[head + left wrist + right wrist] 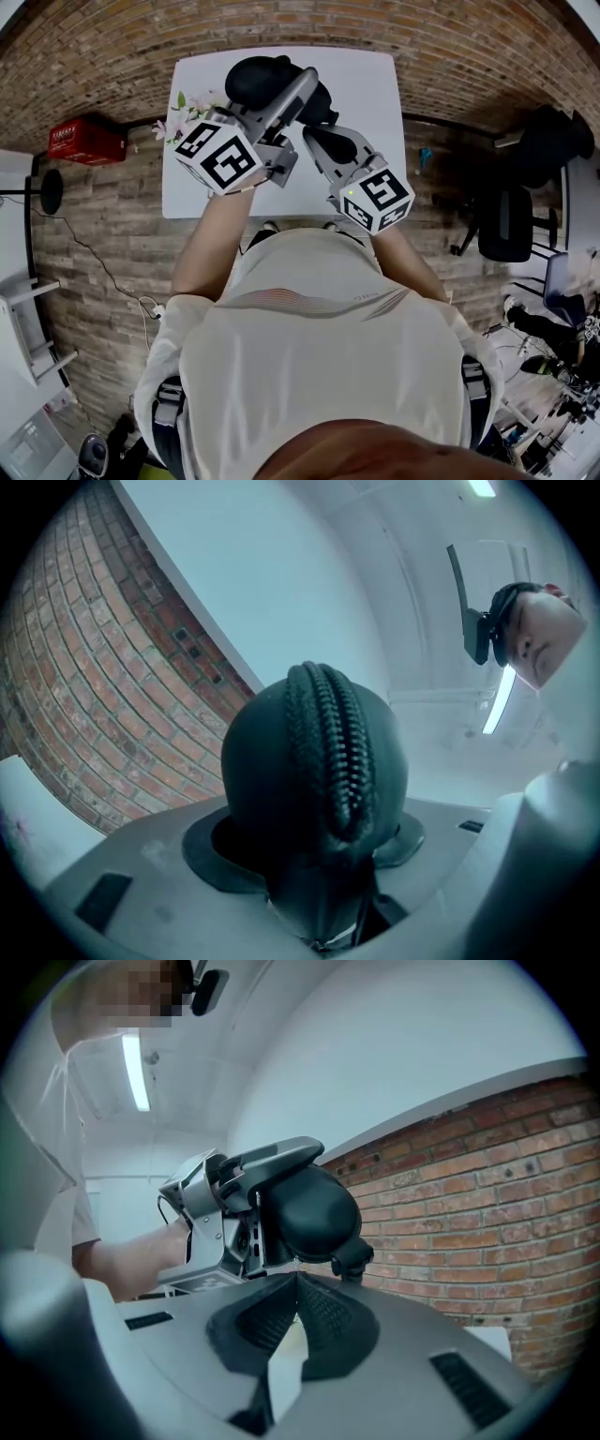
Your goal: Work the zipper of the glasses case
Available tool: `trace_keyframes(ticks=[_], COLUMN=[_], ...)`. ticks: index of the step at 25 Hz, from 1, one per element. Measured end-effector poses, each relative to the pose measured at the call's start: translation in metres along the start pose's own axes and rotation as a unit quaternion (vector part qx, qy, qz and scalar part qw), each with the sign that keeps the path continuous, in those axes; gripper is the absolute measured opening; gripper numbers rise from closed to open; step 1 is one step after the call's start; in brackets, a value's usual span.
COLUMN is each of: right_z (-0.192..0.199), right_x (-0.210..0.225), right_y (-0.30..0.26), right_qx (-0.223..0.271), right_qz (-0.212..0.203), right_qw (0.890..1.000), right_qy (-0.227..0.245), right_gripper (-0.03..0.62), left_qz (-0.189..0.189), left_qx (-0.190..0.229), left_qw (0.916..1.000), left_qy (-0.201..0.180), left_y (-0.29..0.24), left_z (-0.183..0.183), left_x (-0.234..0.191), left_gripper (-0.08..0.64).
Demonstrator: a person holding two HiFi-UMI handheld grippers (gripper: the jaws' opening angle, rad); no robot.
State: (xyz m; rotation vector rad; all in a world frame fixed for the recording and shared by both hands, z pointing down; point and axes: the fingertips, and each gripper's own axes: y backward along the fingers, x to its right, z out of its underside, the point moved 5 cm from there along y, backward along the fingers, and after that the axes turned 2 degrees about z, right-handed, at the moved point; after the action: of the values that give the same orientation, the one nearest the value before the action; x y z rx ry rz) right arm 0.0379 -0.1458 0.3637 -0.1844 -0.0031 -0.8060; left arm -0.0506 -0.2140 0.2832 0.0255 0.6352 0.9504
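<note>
- I counted one glasses case (pixel 261 80).
- I counted two claws: left gripper (pixel 283 97), right gripper (pixel 319 139).
- I counted one table (pixel 375 84), one red box (pixel 86 141).

White T-shirt (pixel 309 366), grey cube-bearing grippers (pixel 286 89) (pixel 317 139)

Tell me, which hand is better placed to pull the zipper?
Right, likely. The left gripper is clamping the glasses case; the right gripper, jaws shut, has its tips by the case.

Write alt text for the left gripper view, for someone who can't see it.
The left gripper holds a black case end-on, its zipper running down the middle. Behind it are a brick wall and a white wall.
</note>
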Motion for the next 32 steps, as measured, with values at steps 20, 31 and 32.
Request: trace_keyframes(ticks=[20, 31, 32], right_z=[0.0005, 0.0007, 0.0003], right_x=[-0.0005, -0.0017, -0.0021], right_y=[0.0017, 0.0023, 0.0017], right_qx=[0.002, 0.008, 0.008], right_qz=[-0.003, -0.007, -0.008], right_qw=[1.000, 1.000, 1.000], right_qy=[-0.005, -0.016, -0.015], right_gripper=[0.055, 0.056, 0.058], left_qz=[0.004, 0.002, 0.002], left_qx=[-0.003, -0.003, -0.002], left_qw=[1.0000, 1.0000, 1.0000], left_qy=[-0.005, 0.007, 0.007], left_y=[-0.0008, 0.0001, 0.0003], left_z=[0.0015, 0.0020, 0.0020], left_x=[-0.0015, -0.0017, -0.0018], left_gripper=[0.259, 0.259, 0.259])
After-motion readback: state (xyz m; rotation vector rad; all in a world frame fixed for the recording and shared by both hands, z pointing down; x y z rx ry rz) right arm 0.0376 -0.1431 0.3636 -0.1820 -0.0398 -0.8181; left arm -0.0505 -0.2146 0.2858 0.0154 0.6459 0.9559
